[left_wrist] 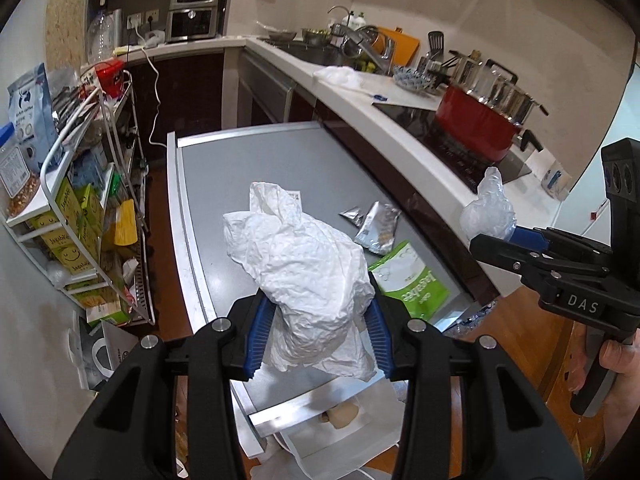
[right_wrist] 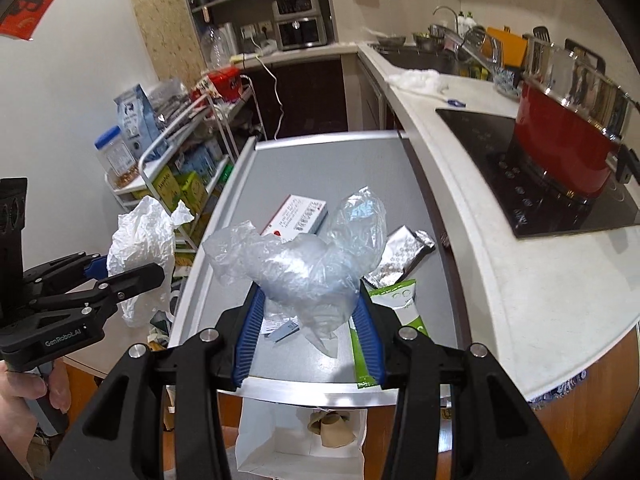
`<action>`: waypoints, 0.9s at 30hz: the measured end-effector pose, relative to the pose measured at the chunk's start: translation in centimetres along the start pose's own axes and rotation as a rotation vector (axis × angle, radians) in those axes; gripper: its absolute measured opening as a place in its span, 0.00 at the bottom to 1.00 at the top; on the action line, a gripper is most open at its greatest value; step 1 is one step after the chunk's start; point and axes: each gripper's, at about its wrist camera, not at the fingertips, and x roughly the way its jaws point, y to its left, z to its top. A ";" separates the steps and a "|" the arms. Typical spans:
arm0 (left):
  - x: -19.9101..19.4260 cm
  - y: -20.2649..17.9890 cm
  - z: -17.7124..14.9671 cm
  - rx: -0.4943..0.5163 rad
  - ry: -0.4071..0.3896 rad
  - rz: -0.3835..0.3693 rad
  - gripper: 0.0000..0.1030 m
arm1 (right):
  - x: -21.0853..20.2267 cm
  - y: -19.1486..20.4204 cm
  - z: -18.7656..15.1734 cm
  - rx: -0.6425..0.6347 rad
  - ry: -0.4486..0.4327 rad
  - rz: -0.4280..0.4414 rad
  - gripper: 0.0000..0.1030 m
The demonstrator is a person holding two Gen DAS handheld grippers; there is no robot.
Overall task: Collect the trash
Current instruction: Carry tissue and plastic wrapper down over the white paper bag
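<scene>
My left gripper (left_wrist: 318, 330) is shut on a crumpled white paper wad (left_wrist: 304, 264), held above the grey table (left_wrist: 224, 184). My right gripper (right_wrist: 308, 328) is shut on a crumpled clear plastic bag (right_wrist: 300, 260), also lifted over the table. Each gripper shows in the other's view: the right one (left_wrist: 492, 236) with the plastic at the far right, the left one (right_wrist: 132, 272) with the white paper (right_wrist: 140, 248) at the left. On the table lie a silver foil packet (left_wrist: 378, 226), a green and white pouch (left_wrist: 412, 280) and a white and red box (right_wrist: 298, 214).
An open white paper bag (right_wrist: 304, 440) with brownish scraps stands on the floor below the table's near edge. A white wire rack (left_wrist: 80, 208) full of boxes is on the left. The counter on the right holds a red pot (right_wrist: 568, 148) on a black cooktop.
</scene>
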 end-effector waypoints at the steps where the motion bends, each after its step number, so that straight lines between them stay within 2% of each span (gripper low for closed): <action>1: -0.3 -0.2 0.0 0.002 -0.006 0.000 0.42 | -0.6 0.1 -0.1 -0.003 -0.008 0.004 0.42; 8: -2.9 -2.0 -0.9 0.021 -0.039 0.000 0.42 | -4.3 0.3 -0.8 -0.023 -0.050 0.033 0.42; 15: -5.1 -4.2 -2.4 0.050 -0.050 0.001 0.42 | -7.0 0.1 -2.7 -0.026 -0.055 0.073 0.42; 22: -6.2 -5.9 -4.7 0.070 -0.030 0.003 0.42 | -8.1 0.0 -5.6 -0.047 -0.009 0.091 0.42; 27: -5.8 -6.7 -7.1 0.073 0.034 -0.005 0.42 | -7.6 -0.2 -8.4 -0.050 0.061 0.100 0.42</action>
